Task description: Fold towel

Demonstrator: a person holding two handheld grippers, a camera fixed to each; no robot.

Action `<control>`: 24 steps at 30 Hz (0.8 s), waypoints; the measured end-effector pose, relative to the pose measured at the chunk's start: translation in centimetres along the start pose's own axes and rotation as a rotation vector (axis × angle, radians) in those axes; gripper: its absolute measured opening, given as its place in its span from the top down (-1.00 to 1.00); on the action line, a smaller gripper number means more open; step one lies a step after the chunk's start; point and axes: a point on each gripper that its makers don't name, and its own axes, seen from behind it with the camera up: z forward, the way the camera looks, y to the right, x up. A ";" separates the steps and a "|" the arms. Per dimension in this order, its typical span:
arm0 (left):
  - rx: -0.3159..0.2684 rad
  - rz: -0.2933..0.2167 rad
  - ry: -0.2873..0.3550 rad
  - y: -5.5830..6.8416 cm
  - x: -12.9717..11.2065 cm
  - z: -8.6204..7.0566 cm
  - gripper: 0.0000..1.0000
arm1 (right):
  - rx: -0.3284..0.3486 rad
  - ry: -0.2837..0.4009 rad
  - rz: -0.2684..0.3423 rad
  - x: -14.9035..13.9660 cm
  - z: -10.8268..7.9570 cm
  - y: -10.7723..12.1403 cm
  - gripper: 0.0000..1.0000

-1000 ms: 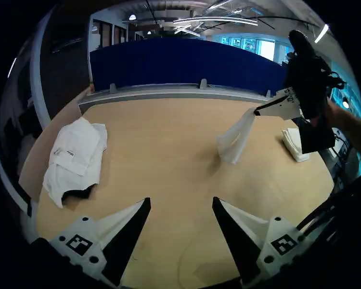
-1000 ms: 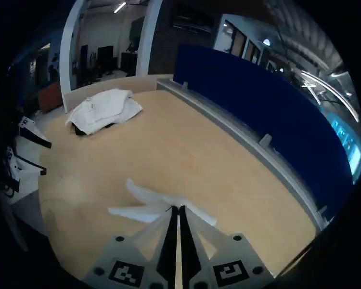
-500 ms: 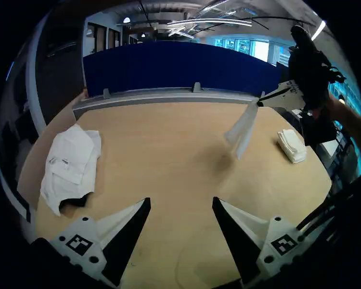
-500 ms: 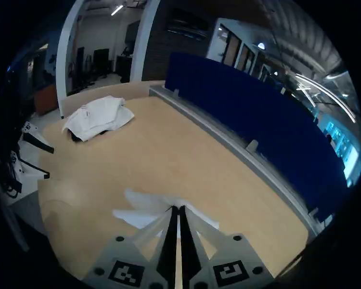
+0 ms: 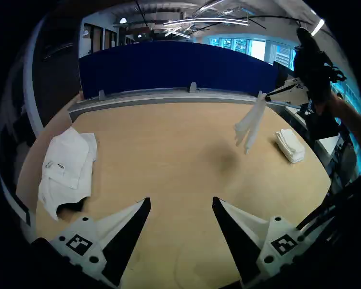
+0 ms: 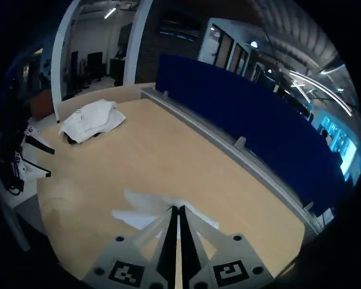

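Hanging from the right gripper [image 6: 179, 208], whose fingers are pressed together on its upper edge, a small white cloth towel [image 5: 250, 126] is held clear of the pale wooden table [image 5: 171, 144]. In the left gripper view its long axis is seen to run almost straight down, with a slight tilt, and its lower end swings free above the tabletop, a soft shadow lying beneath it. In the right gripper view the cloth is seen fanning out to either side of the pinched fingertips.

The left gripper [image 5: 180, 199] is spread wide and grasps nothing. From it, the towel lies ahead and off to the right, well apart, so the right claw is plainly the nearer one (it is the only one in contact). The coming move is judged to turn on that free lower end: either it is lowered to the bare wood in the middle of the table, or it is caught by the released left claw, which would have to be carried forward and right.

A neat stack of folded white towels [image 5: 290, 145] sits near the hanging cloth, beyond it to the right, and a crumpled pile of white cloths [image 5: 65, 166] lies at the far left.
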 end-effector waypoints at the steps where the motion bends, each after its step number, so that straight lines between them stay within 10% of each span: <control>1: 0.000 0.002 -0.001 0.0 0.0 0.1 -0.91 | -0.004 -0.001 0.002 -0.2 -0.3 0.4 0.94; 24: 0.021 0.017 -0.033 0.7 0.0 1.3 -0.91 | -0.124 -0.036 0.045 -6.5 -6.7 14.1 0.94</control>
